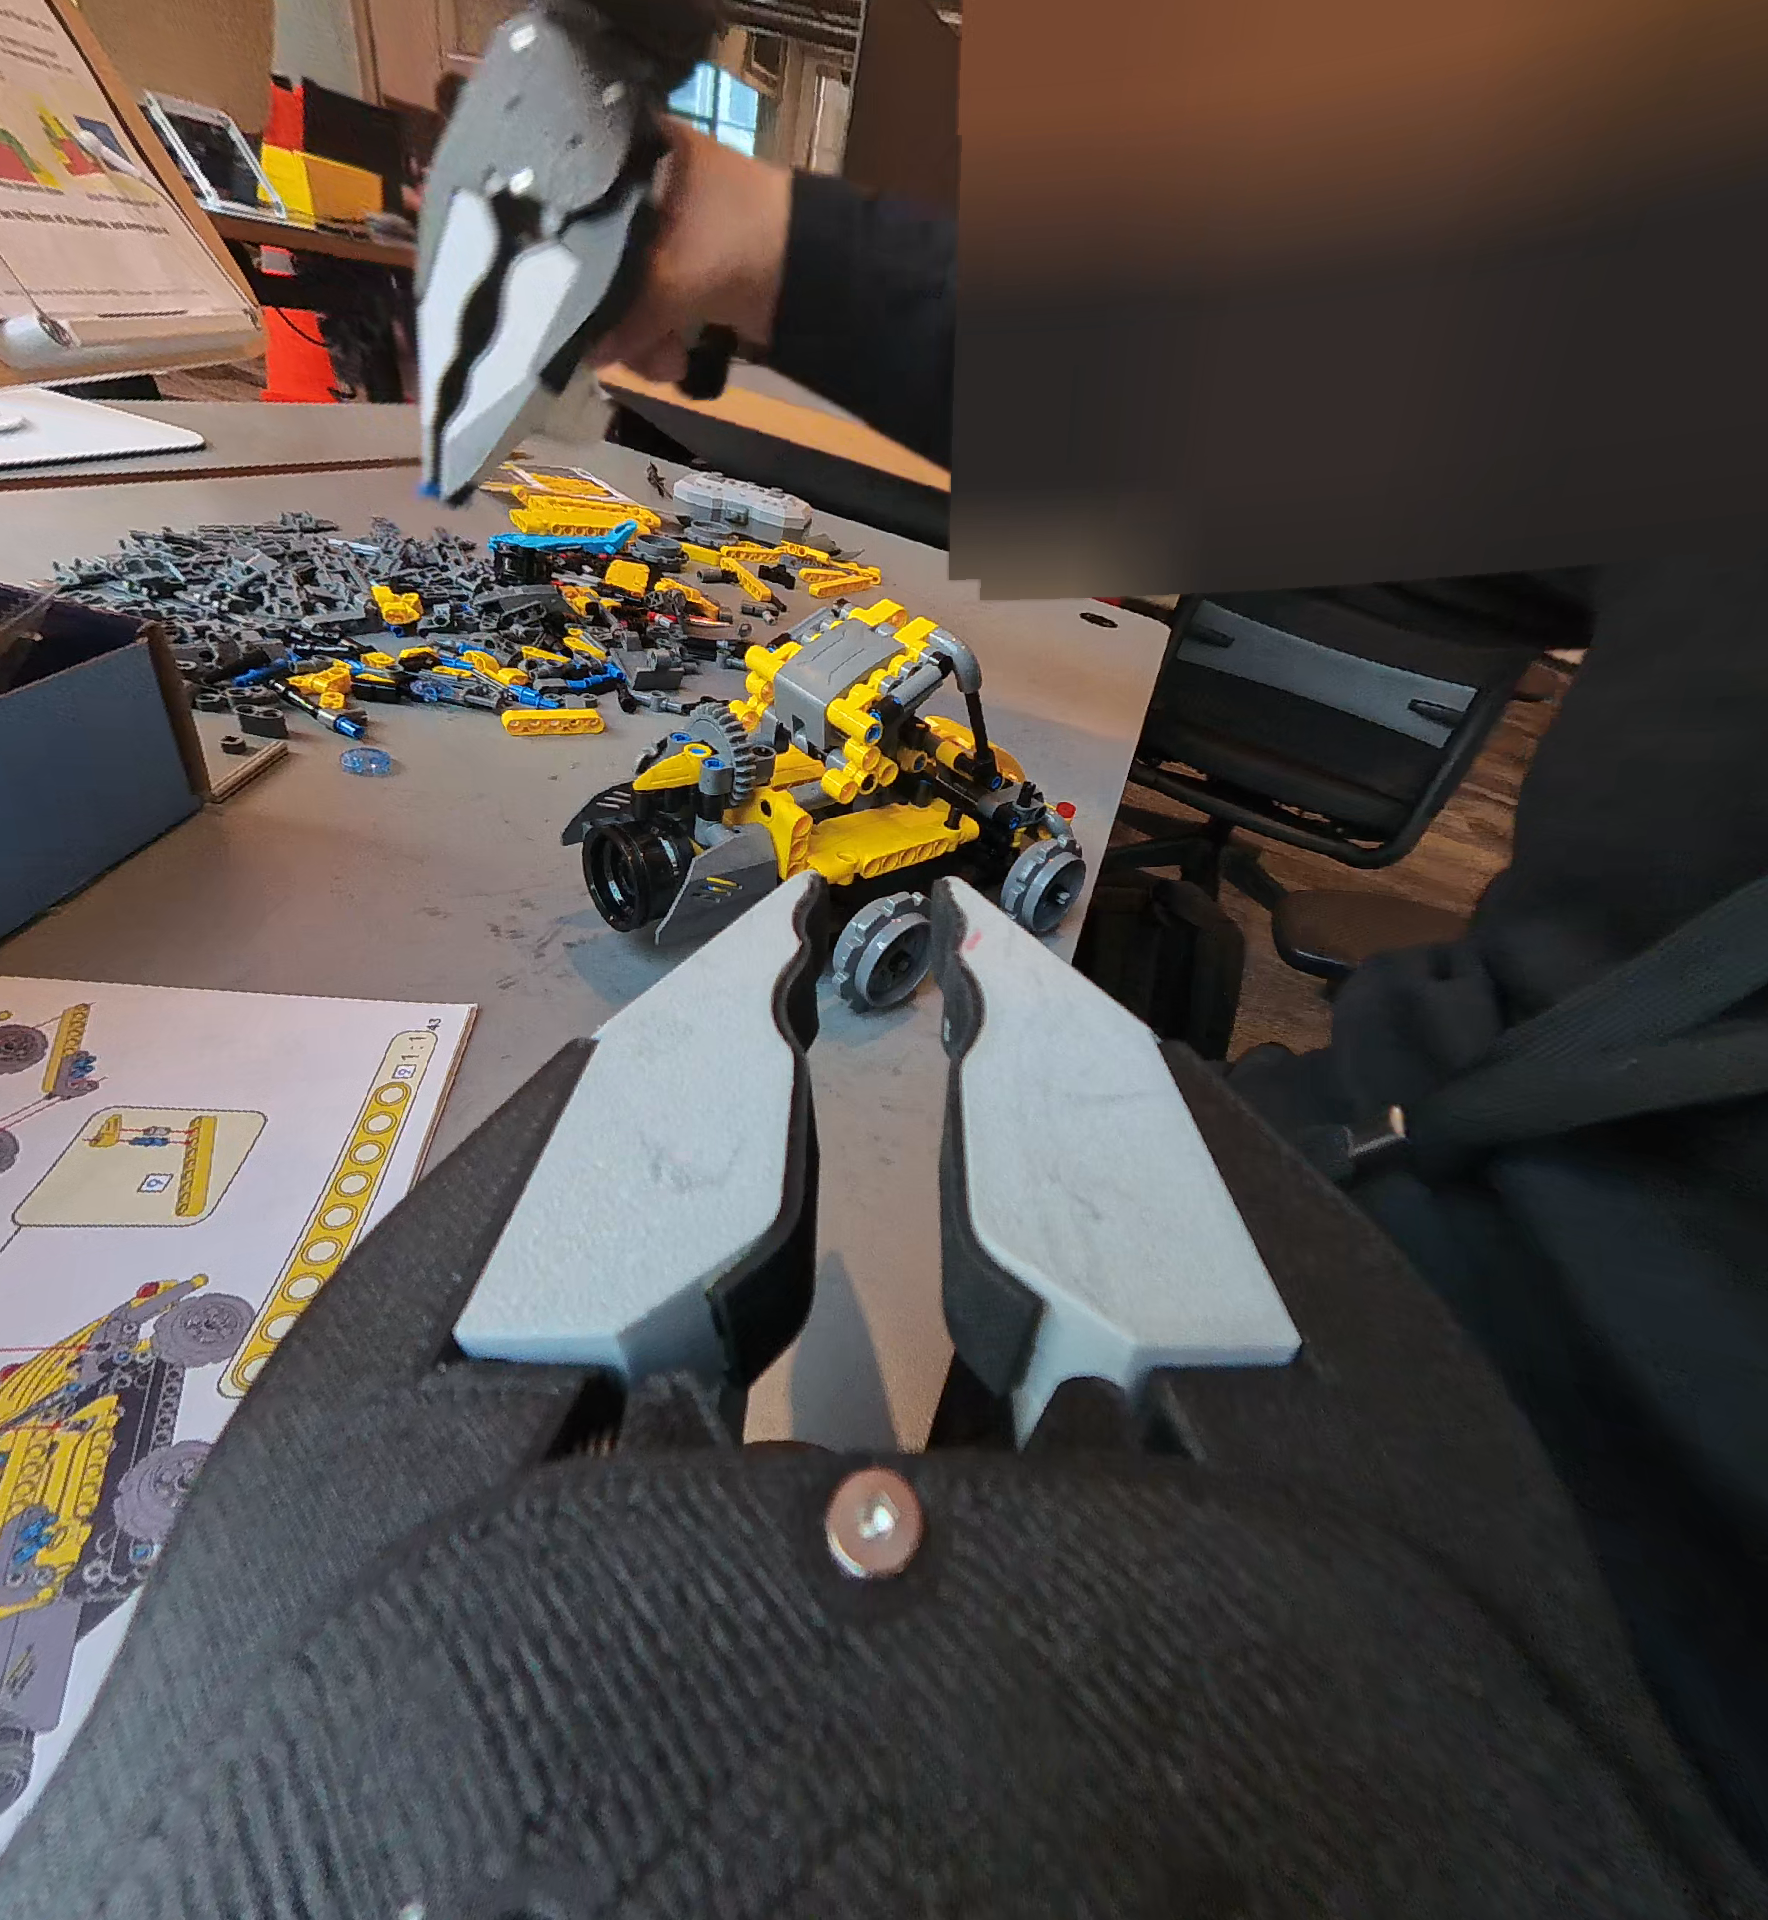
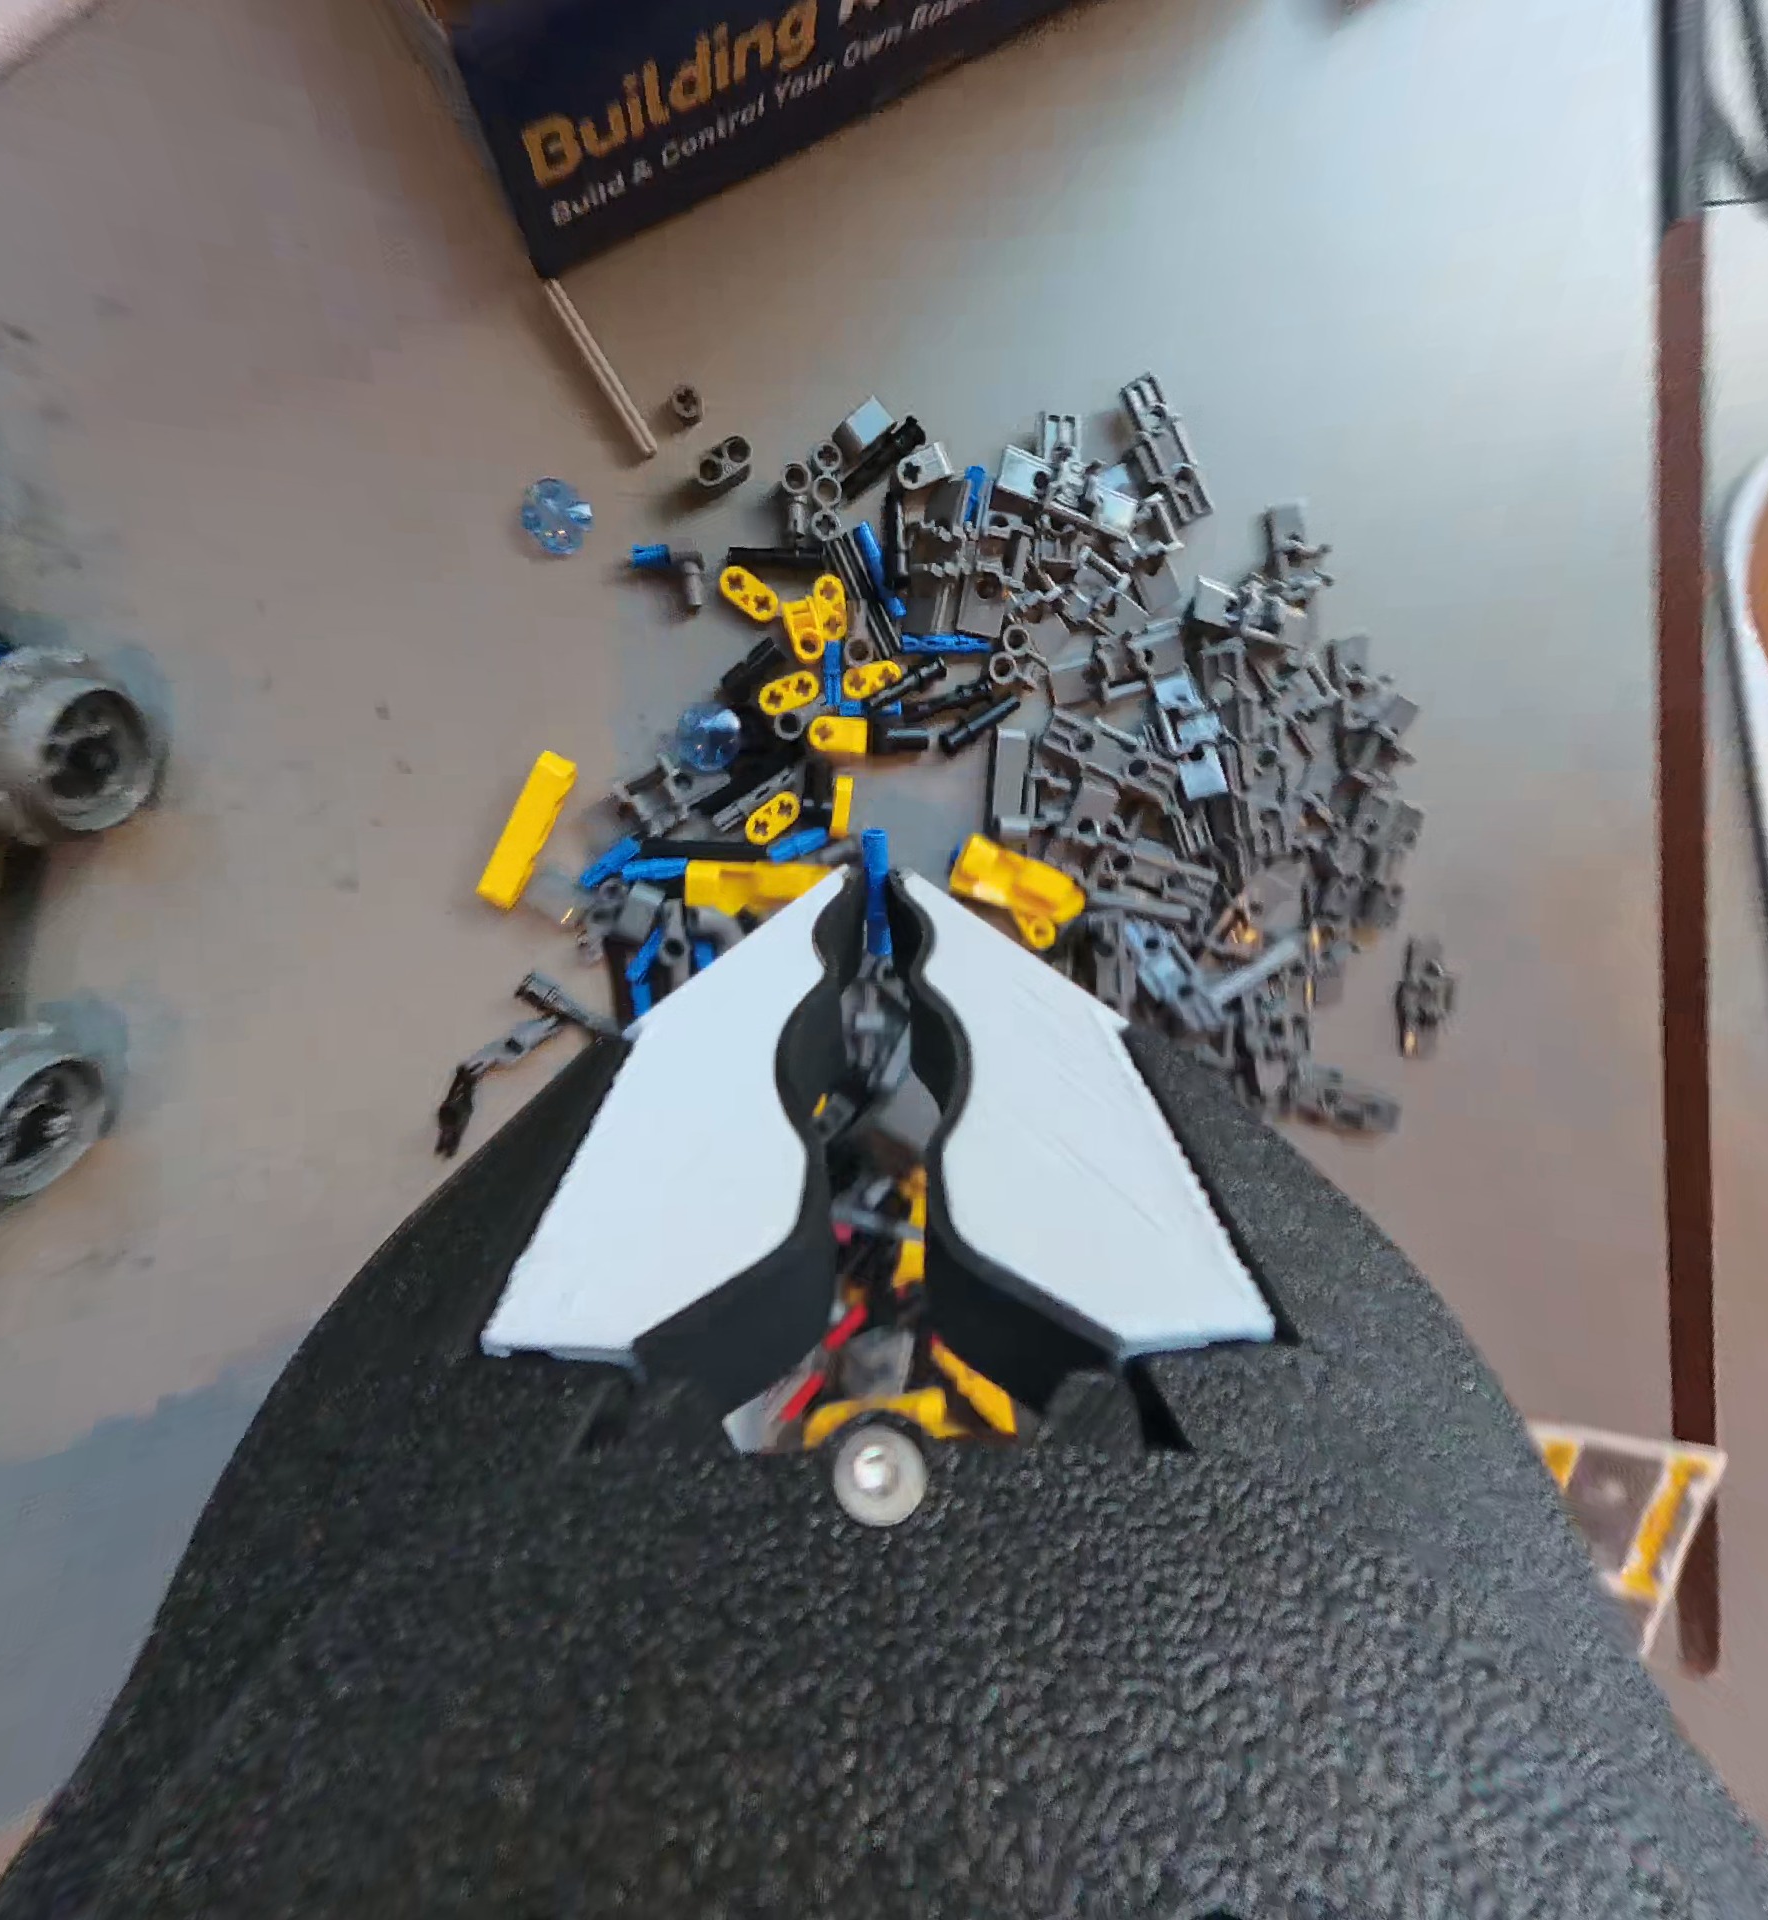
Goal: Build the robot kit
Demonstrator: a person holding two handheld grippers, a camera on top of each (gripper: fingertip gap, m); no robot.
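Both grippers are in view. We find the right gripper [image 2: 872, 883] clenched on a small blue pin [image 2: 875, 891], which stands upright between its fingertips; from the left wrist view the same gripper [image 1: 444, 488] appears raised above the far side of the table, a speck of blue at its tip. Directly below it lies the pile of loose parts [image 2: 1119, 717] (mostly grey connectors, with yellow, black and blue pieces among them) spread on the grey table [image 2: 288, 364]. A yellow beam [image 2: 527, 829] lies apart at the left edge of the pile, and a clear blue round piece [image 2: 556, 514] sits alone beyond it. A dark blue box [image 2: 693, 114] rests at the far edge of that view.

We find the left gripper [image 1: 875, 894] released, its jaws parted with a plain gap between them and nothing held. It is low over the near table edge, pointing at the yellow and grey vehicle model [image 1: 828, 790]; its fingertips frame one grey wheel [image 1: 885, 951] of the model, and we cannot tell whether they touch it. The model stands on its wheels near the table's right edge, just this side of the parts pile [image 1: 392, 623]. An open instruction booklet [image 1: 163, 1195] lies flat to the left of the gripper, and a blue box [image 1: 38, 769] stands beyond it.
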